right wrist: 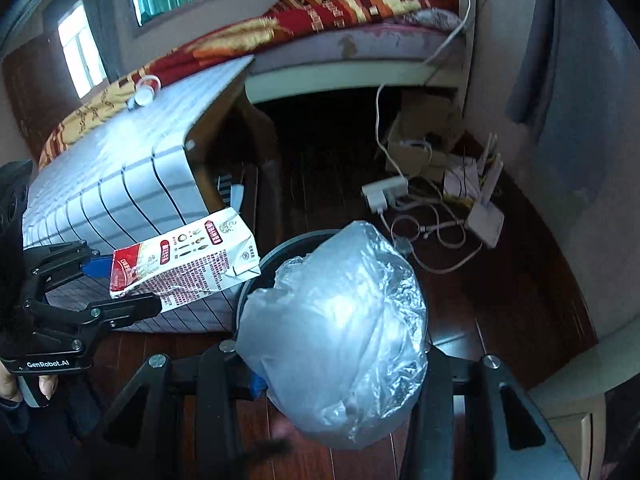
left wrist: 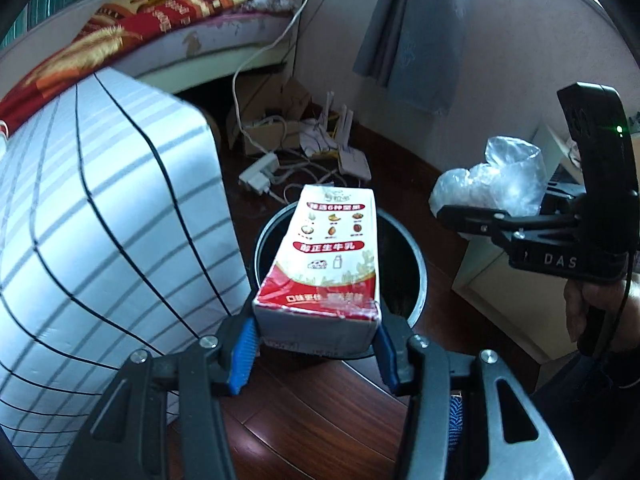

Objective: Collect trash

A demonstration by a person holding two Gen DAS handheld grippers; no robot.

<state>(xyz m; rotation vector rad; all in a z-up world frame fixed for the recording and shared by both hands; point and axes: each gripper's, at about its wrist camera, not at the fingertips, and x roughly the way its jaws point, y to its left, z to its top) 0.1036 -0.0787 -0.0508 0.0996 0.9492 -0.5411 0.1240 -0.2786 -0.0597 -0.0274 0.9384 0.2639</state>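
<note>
Milk carton (left wrist: 324, 256) (boxy card) clamped in left tongs (left wrist: 316, 346), crinkled plastic bag (right wrist: 340, 344) gripped by right tongs (right wrist: 340, 376), round bin (left wrist: 416, 264) below.

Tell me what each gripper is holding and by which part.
The left gripper clamps the milk carton by its bottom end, pads on two opposite sides. The right gripper holds the crumpled clear plastic bag by its bunched near end; exact contact is hidden.

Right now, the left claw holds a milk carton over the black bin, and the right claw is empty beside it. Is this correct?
Not quite. The right claw is not empty: it is shut on a crumpled clear plastic bag, as the right wrist view shows. The rest is right: the left claw holds the milk carton over the black bin.
</note>
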